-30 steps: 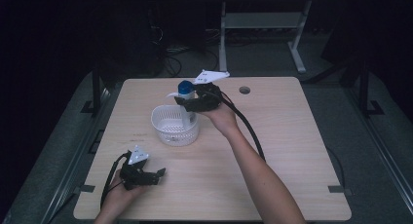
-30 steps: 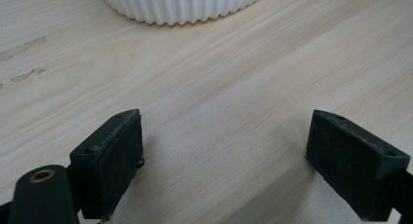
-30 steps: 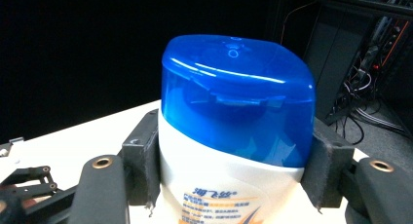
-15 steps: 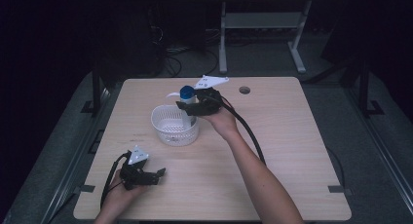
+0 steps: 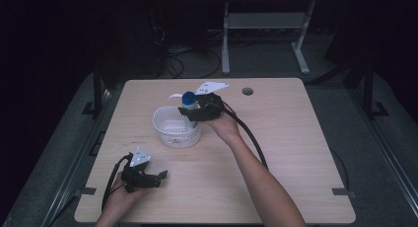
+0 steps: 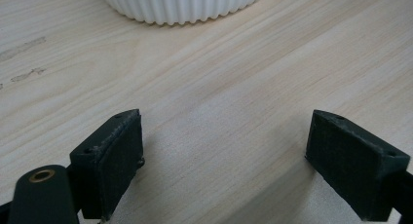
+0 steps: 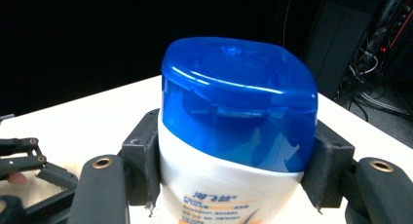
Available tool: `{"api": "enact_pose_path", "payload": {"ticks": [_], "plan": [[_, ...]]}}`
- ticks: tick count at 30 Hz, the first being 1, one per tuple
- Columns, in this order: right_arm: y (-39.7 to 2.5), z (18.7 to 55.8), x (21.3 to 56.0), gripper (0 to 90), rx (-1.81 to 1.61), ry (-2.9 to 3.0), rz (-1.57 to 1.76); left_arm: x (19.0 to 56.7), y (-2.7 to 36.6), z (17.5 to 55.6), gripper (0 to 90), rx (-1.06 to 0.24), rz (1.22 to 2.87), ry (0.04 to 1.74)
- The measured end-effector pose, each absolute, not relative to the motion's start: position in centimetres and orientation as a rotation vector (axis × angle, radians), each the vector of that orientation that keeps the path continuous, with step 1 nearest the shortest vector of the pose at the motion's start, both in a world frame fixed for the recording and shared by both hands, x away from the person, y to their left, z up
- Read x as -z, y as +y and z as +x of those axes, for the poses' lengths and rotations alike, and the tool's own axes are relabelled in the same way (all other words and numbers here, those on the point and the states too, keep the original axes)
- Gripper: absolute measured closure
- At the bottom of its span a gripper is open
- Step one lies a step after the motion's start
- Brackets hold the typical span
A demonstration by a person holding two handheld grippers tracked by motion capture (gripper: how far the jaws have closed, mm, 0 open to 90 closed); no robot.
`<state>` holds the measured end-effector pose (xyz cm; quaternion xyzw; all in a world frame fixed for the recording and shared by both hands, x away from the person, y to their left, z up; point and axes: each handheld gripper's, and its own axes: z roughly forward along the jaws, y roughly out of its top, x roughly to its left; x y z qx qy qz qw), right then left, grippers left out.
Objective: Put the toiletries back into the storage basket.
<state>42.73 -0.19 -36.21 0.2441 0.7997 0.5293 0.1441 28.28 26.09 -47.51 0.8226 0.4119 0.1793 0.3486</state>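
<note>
A white bottle with a blue cap [image 5: 189, 102] [image 7: 238, 131] is held upright at the far rim of a white ribbed basket [image 5: 176, 126]. My right gripper [image 5: 191, 111] [image 7: 234, 170] is shut on the bottle, its two jaws pressing the neck just under the cap. The bottle's lower body is hidden behind the basket wall. My left gripper [image 5: 158, 176] [image 6: 224, 158] rests low on the table near the front left, open, with bare wood between its fingers. The basket's ribbed wall [image 6: 182, 5] lies ahead of it.
The light wooden table [image 5: 286, 133] has a round cable hole [image 5: 247, 91] at the back. A black cable [image 5: 249, 135] trails from the right gripper along the forearm. Dark floor, cables and a metal stand lie beyond the far edge.
The right gripper has carried the bottle slightly nearer and lower, toward the basket's far rim. The left gripper has stayed in place.
</note>
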Motion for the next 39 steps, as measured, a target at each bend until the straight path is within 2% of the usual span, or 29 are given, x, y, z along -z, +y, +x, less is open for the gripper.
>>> {"api": "enact_pose_path", "payload": {"ticks": [39], "plan": [[0.5,42.7,38.7,35.0,-1.399,2.374,0.701,47.5,26.1,28.3,13.2,-0.466,2.132,1.068]]}}
